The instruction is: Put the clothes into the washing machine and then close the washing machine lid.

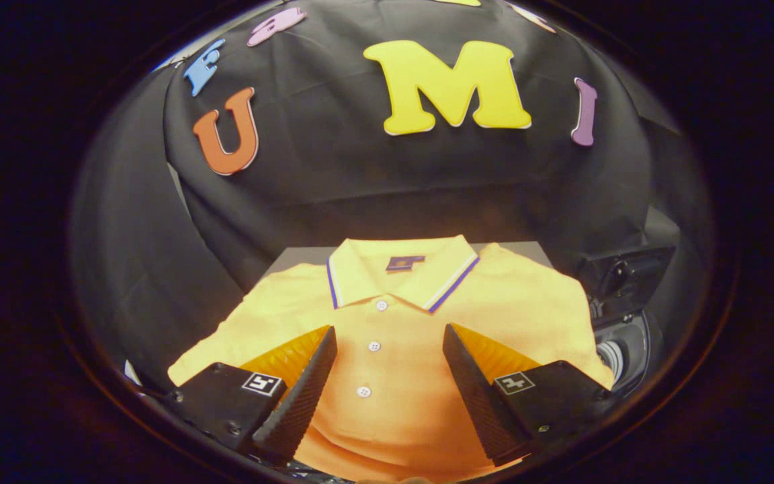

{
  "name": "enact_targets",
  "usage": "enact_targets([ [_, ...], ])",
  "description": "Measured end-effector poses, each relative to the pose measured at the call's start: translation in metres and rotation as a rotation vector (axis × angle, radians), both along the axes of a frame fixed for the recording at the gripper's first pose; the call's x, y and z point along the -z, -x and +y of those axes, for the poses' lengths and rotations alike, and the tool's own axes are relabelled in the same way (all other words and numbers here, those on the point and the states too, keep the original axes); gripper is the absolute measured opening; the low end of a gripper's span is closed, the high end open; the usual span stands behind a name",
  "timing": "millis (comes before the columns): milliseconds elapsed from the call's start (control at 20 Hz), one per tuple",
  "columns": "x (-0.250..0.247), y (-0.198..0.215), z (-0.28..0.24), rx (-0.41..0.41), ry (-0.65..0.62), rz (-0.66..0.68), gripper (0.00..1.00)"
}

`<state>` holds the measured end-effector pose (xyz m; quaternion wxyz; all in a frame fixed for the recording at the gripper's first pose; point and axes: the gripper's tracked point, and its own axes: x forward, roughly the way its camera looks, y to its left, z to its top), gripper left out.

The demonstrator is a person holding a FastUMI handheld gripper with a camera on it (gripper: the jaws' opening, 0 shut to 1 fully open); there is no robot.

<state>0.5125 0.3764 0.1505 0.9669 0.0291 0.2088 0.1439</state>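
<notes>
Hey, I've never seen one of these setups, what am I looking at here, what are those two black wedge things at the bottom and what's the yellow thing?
This picture comes from a wide-angle camera riding on a handheld gripper, a tool a person carries in one hand; there is no robot arm. The two black wedges are its fingers, seen from behind and pointing forward. They stand apart, so the gripper is open and holds nothing.

The yellow thing is a polo shirt with a striped collar and white buttons, lying flat on a grey surface. Its button strip runs between the fingers, which hover over the shirt's lower part.

Beside the shirt, past the right finger, is a dark machine with a round part; it may be the washing machine, but I cannot tell for sure.
</notes>
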Motion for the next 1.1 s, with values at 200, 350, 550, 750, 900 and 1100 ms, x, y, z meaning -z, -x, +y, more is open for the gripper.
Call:
enact_targets([
  [200, 0.0057, -0.0019, 0.0033, 0.016, 0.090, -0.018, 1.00],
  [350, 0.0090, -0.0016, 0.0033, 0.029, 0.153, 0.001, 1.00],
  [550, 0.0092, -0.0025, 0.0054, 0.051, 0.164, 0.058, 1.00],
  [750, 0.0103, -0.0039, 0.0055, 0.027, 0.185, 0.103, 1.00],
  [900, 0.0093, -0.0034, 0.0056, 0.020, 0.187, 0.141, 0.98],
  [1100, 0.0066, -0.0028, 0.0101, -0.017, 0.214, 0.168, 0.75],
])
